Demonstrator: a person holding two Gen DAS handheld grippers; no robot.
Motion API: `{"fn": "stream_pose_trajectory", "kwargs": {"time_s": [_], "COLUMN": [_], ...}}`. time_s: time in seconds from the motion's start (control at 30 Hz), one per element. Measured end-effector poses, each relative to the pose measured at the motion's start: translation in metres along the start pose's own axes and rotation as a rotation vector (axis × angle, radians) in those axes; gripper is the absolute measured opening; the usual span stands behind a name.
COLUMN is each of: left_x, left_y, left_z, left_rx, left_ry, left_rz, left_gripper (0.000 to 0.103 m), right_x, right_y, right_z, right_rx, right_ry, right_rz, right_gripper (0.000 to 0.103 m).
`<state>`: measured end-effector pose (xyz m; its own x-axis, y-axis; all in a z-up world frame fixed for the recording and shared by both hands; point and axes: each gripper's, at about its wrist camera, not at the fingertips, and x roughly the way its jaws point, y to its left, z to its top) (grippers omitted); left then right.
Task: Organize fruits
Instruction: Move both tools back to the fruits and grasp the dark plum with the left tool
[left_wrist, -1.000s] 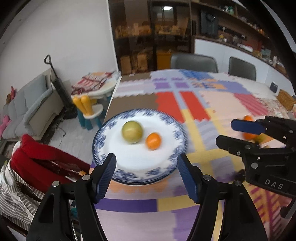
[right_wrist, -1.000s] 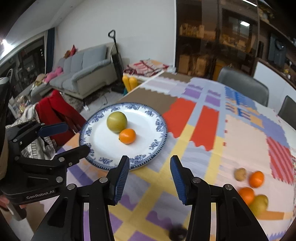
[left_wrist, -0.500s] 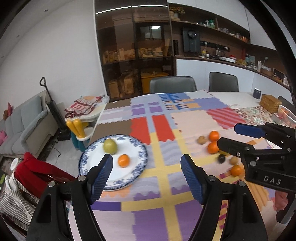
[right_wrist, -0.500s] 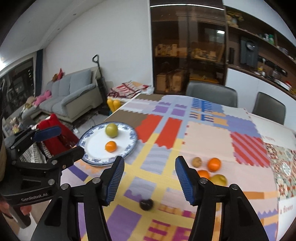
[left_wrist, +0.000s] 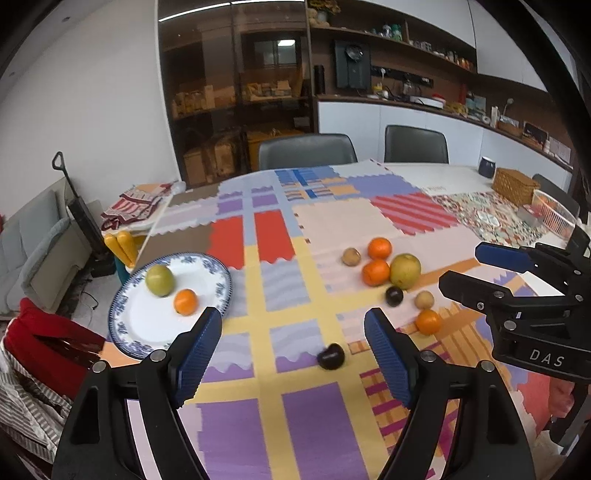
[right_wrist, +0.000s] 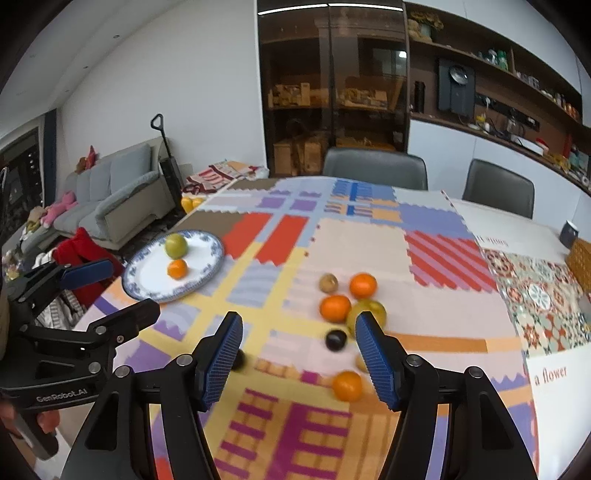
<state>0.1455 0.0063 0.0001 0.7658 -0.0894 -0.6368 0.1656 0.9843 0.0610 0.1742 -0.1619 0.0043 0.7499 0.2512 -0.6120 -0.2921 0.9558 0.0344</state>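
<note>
A blue-rimmed white plate sits near the table's left edge and holds a green fruit and an orange. Several loose fruits lie right of centre: oranges, a yellow-green fruit, small brown ones and dark plums. My left gripper hovers over the cloth between the plate and the loose fruits, its jaws opening with nothing between them. My right gripper hangs above the loose fruits, its jaws also opening and empty.
A patchwork cloth covers the table. A wicker box, a wire basket and a dark cup stand at the far right. Two grey chairs face the far side. A red garment hangs off the left edge.
Both grippers have drawn back from the plate and swung right, bringing the loose fruits into view. Both pairs of jaws stand wider than before.
</note>
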Motion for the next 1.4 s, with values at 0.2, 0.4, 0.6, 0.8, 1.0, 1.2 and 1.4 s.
{"fn": "stream_pose_trajectory", "kwargs": {"time_s": [0.2,0.4,0.6,0.8,1.0,1.2,1.4], "left_x": [0.019,0.044,0.069,0.086,0.099,0.11,0.114], "left_y": [-0.01,-0.014,-0.018,-0.022,-0.022,-0.022,-0.022], "left_z": [-0.012,-0.026,-0.038,-0.043,-0.044,-0.046,-0.047], "left_rx": [0.009,0.005,0.009,0.02,0.015,-0.004,-0.01], "left_ry": [0.051,0.114,0.161,0.184,0.2,0.233,0.251], "left_rz": [-0.023,-0.042,-0.061,-0.066,-0.079,-0.107,-0.127], "left_gripper": [0.079,0.079,0.079,0.079,0.071,0.059,0.042], "right_x": [0.009,0.026,0.045,0.062,0.074,0.082,0.089], "right_y": [-0.015,-0.026,-0.035,-0.044,-0.048,-0.047,-0.047], "right_z": [-0.019,-0.037,-0.051,-0.059,-0.062,-0.063,-0.065], "right_rx": [0.026,0.048,0.059,0.079,0.087,0.085,0.082], "right_ry": [0.057,0.125,0.178,0.214,0.236,0.245,0.262], "right_rz": [-0.023,-0.047,-0.064,-0.077,-0.072,-0.06,-0.051], "right_gripper": [0.064,0.064,0.064,0.064,0.064,0.062,0.052]}}
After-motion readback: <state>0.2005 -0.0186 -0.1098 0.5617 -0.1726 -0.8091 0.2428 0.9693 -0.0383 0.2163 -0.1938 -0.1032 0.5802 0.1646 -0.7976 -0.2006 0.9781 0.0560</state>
